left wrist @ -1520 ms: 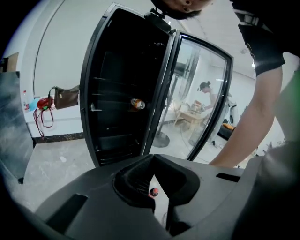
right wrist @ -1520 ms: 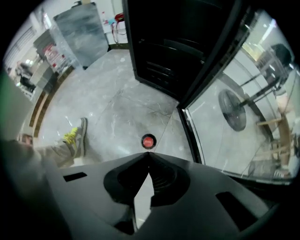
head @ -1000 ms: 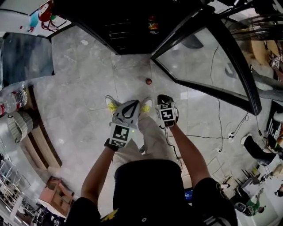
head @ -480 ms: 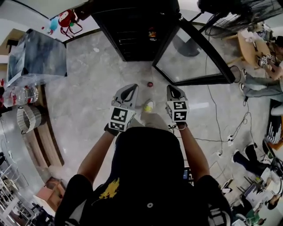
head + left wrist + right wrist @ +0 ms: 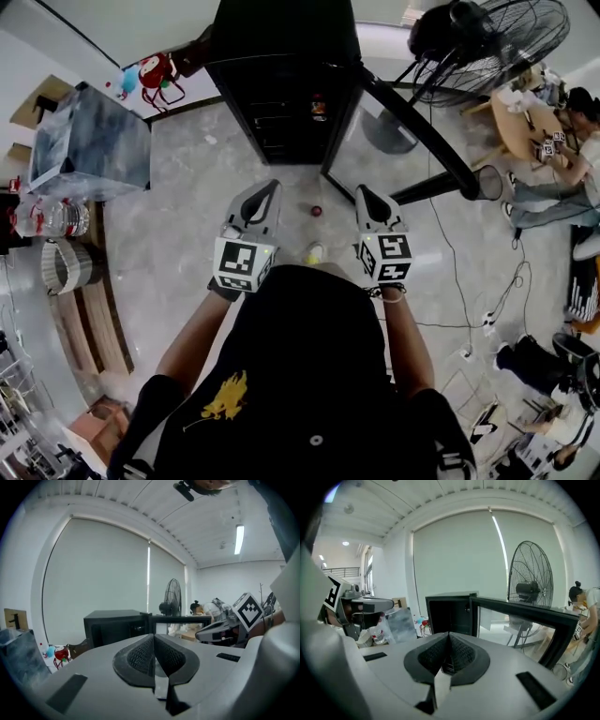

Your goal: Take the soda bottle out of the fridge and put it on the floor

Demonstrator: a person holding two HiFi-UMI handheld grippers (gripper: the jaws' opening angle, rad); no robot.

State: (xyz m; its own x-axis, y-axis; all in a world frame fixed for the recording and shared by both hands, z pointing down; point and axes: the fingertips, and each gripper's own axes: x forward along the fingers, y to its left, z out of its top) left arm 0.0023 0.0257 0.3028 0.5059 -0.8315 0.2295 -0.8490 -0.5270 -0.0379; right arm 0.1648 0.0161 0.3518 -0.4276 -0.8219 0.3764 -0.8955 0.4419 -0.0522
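Left gripper (image 5: 266,190) and right gripper (image 5: 365,194), fingers together and empty, face the open fridge (image 5: 281,56); part them before reaching in.

The black fridge (image 5: 281,94) stands open straight ahead, its mouth unblocked. Its glass door (image 5: 422,137) swings out rightward, walling that side, with a standing fan (image 5: 487,37) beyond. On the floor (image 5: 187,216) before it lies a small red object (image 5: 316,211). A grey box (image 5: 89,141) stands well off left.
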